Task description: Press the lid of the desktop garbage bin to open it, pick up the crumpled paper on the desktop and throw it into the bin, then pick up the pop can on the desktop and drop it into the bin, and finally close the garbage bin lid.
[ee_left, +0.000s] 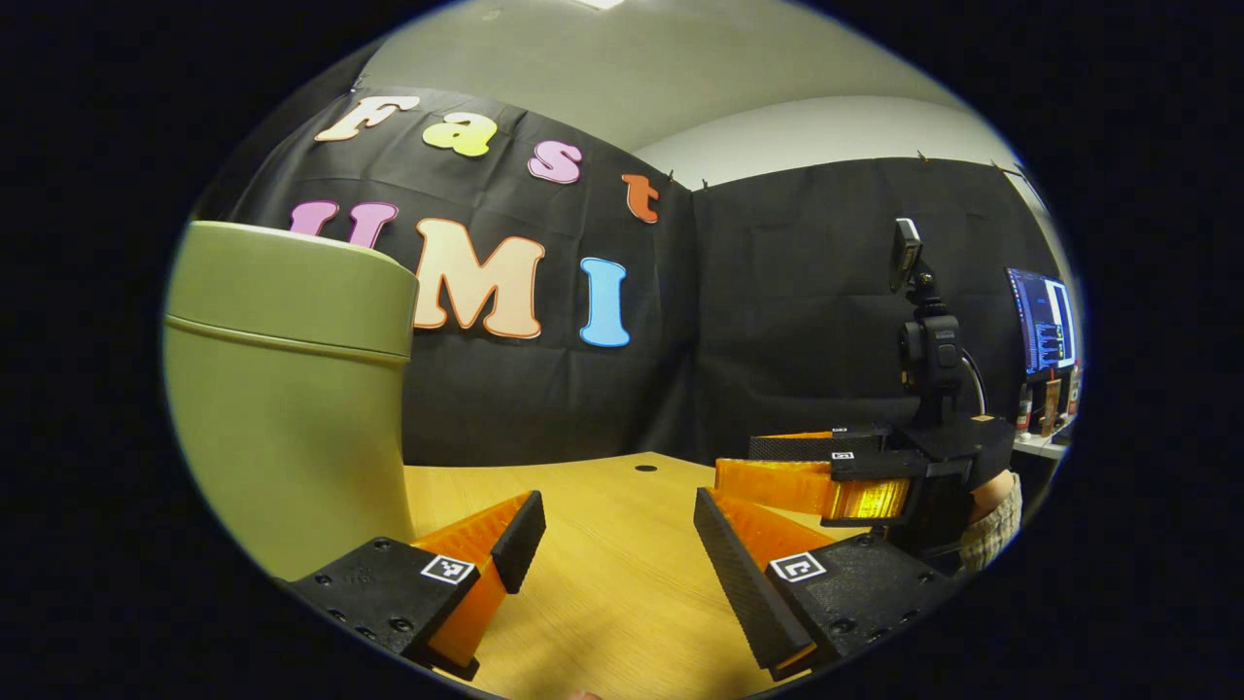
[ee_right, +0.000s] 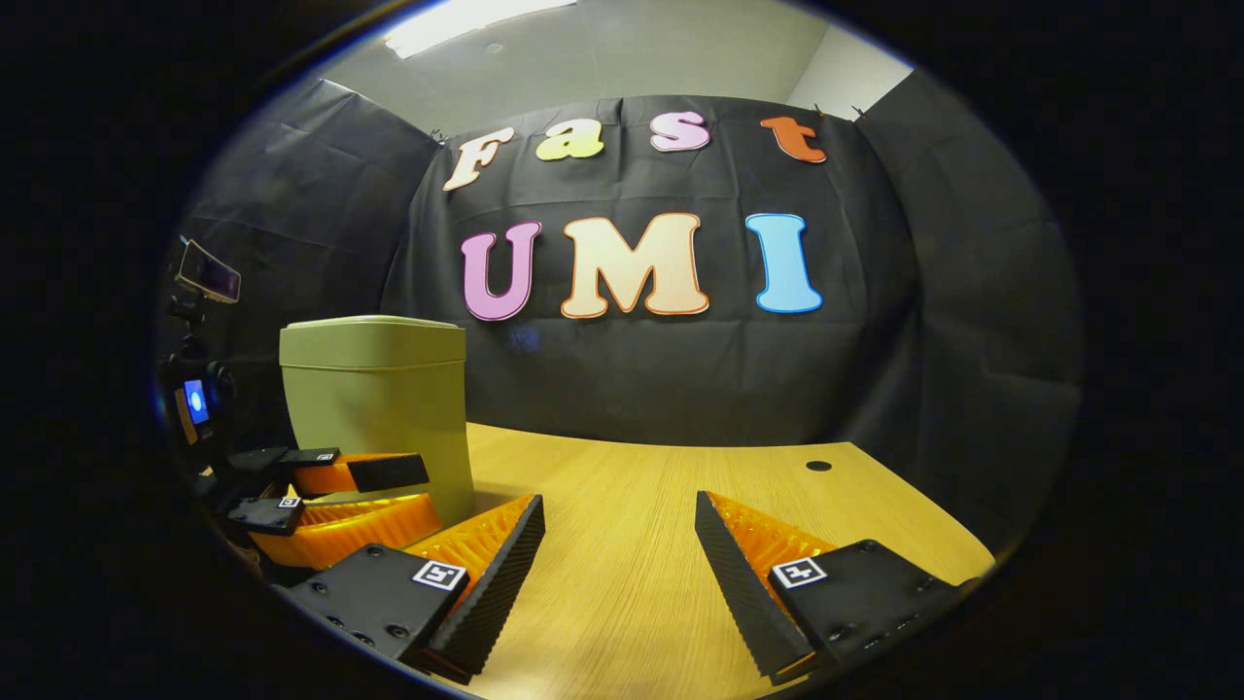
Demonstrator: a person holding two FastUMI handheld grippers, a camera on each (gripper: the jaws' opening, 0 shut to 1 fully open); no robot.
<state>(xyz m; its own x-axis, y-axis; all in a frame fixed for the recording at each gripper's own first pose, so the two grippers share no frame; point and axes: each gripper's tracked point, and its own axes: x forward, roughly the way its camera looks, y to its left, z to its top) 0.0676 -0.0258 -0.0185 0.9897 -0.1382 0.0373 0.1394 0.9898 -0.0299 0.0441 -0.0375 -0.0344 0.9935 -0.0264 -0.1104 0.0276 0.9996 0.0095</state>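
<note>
Wood-grain desktop (ee_right: 632, 544), smooth boxy garbage bin (ee_right: 379, 408), lid (ee_right: 372, 340) closed

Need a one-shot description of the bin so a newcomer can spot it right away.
Start at the light wooden desk in front of the black cloth wall. Near that wall, towards the left in the right gripper view, stands the garbage bin: a tall, boxy, olive-green container with its flat lid shut. It is the sole green upright thing on the desk; the left gripper sits just beside its base.
</note>
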